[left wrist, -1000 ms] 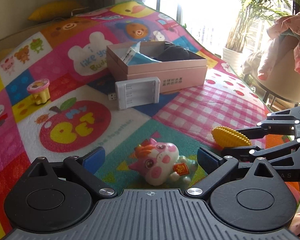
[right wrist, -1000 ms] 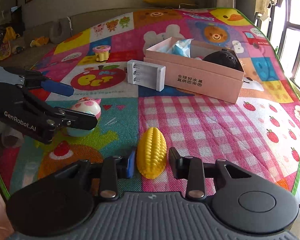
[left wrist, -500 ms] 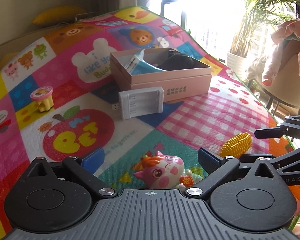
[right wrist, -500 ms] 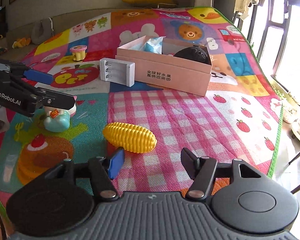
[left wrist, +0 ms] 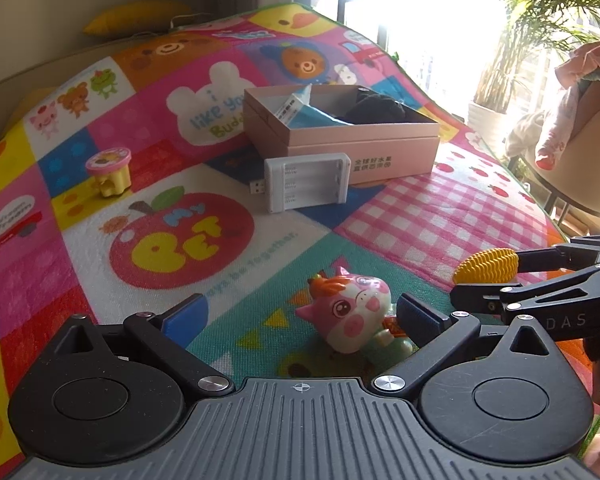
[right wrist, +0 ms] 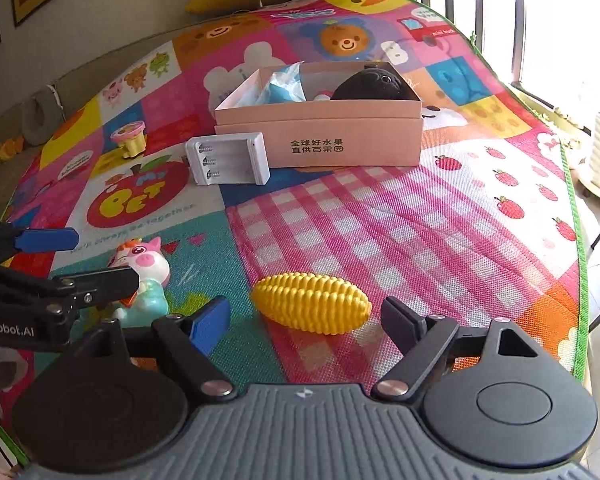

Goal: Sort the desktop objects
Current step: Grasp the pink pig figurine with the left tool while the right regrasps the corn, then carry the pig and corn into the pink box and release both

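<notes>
Both tongs gape empty: the left tongs (left wrist: 300, 316) flank one pink pig figurine (left wrist: 350, 312), the right tongs (right wrist: 306, 322) one ribbed yellow plastic corn (right wrist: 311, 303). Farther off: one white battery charger (right wrist: 230, 158), one pink cardboard box (right wrist: 320, 136), one small pink-and-yellow toy (right wrist: 130, 142), all on the patchwork play mat (right wrist: 420, 220).

My left gripper (left wrist: 300, 314) is matte black with blue finger pads (left wrist: 182, 316), silver pivot screws and a ribbed grey body. My right gripper (right wrist: 306, 318) matches it; its side reads "DAS", the left's "GenRobot.AI".
</notes>
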{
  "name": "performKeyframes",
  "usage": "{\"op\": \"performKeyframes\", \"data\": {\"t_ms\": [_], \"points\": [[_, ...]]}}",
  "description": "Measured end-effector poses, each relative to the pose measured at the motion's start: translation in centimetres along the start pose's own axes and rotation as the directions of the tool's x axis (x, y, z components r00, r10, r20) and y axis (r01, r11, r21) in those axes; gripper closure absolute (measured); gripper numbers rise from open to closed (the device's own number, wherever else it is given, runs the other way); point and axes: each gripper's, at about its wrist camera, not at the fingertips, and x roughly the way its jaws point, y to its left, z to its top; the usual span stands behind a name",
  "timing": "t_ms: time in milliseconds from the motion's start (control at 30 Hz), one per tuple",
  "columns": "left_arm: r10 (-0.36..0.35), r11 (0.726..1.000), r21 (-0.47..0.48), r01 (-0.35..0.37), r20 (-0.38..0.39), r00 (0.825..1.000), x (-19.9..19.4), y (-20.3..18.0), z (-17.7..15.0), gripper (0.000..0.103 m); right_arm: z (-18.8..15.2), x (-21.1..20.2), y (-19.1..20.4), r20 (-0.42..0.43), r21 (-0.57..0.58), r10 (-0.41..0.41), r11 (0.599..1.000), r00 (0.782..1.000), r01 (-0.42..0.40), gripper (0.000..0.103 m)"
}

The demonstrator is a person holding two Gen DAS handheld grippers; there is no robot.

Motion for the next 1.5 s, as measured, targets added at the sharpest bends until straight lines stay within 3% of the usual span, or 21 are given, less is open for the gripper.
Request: {"op": "performKeyframes", "data": {"t_ms": [133, 200, 367, 500, 667, 767, 967, 1067, 1200, 1300, 1400, 1500], "points": [[-0.011, 1.000, 0.001, 0.011, -0.005, 1.000, -0.4, -0.1, -0.5, 0.000, 0.0, 0.5, 0.6, 0.013, 0.004, -0.048, 0.999, 0.999, 0.048, 0.022], [-0.023, 1.000, 0.001, 0.023, -0.014, 1.000, -0.5, -0.2, -0.7, 0.000, 0.0, 0.5, 0.6, 0.025, -0.003, -0.068, 0.998, 0.997, 0.069, 0.037], [-0.084, 0.996, 0.028, 0.085, -0.037, 0.996, -0.2, -1.6, -1.0, 0.000, 0.0, 0.3, 0.0, 0.035, -0.009, -0.078, 0.997, 0.996, 0.078, 0.038], [-0.087, 0.992, 0.085, 0.090, -0.035, 0.996, 1.2, -2.8, -0.9, 0.000, -0.3, -0.1, -0.6, 0.035, -0.028, -0.067, 0.997, 0.997, 0.068, 0.038], [-0.083, 0.993, 0.085, 0.086, -0.036, 0.996, 2.7, -2.7, -0.6, 0.001, -0.5, -1.2, -1.3, 0.026, -0.054, -0.019, 0.998, 0.999, 0.020, 0.038], [-0.076, 0.991, 0.105, 0.078, -0.027, 0.997, 2.5, -3.0, -0.6, 0.024, -0.4, -1.9, -1.7, 0.015, -0.068, 0.015, 0.998, 1.000, -0.013, 0.038], [-0.077, 0.985, 0.151, 0.078, -0.013, 0.997, 1.3, -3.9, -0.5, 0.031, 0.0, -3.2, -2.0, 0.014, -0.105, 0.033, 0.994, 0.999, -0.031, 0.038], [-0.096, 0.977, 0.196, 0.087, 0.034, 0.995, -0.4, -4.6, 0.5, 0.031, 0.8, -4.5, -2.1, 0.039, -0.140, 0.038, 0.990, 0.999, -0.032, 0.038], [-0.093, 0.954, 0.295, 0.044, 0.151, 0.984, -2.2, -5.1, 4.3, 0.032, 4.4, -7.2, -2.7, 0.132, -0.173, 0.049, 0.985, 0.990, -0.026, 0.038], [-0.080, 0.938, 0.347, -0.011, 0.248, 0.966, -2.3, -5.0, 8.2, 0.031, 8.6, -9.0, -3.6, 0.221, -0.162, 0.071, 0.986, 0.973, -0.035, 0.038], [-0.064, 0.923, 0.380, -0.062, 0.310, 0.949, -0.5, -4.6, 11.7, 0.031, 13.0, -9.2, -4.6, 0.297, -0.159, 0.074, 0.987, 0.952, -0.027, 0.038], [-0.055, 0.925, 0.373, -0.074, 0.324, 0.945, 3.0, -3.8, 15.0, 0.031, 17.1, -7.5, -5.3, 0.342, -0.151, 0.038, 0.988, 0.939, 0.015, 0.038]]}}
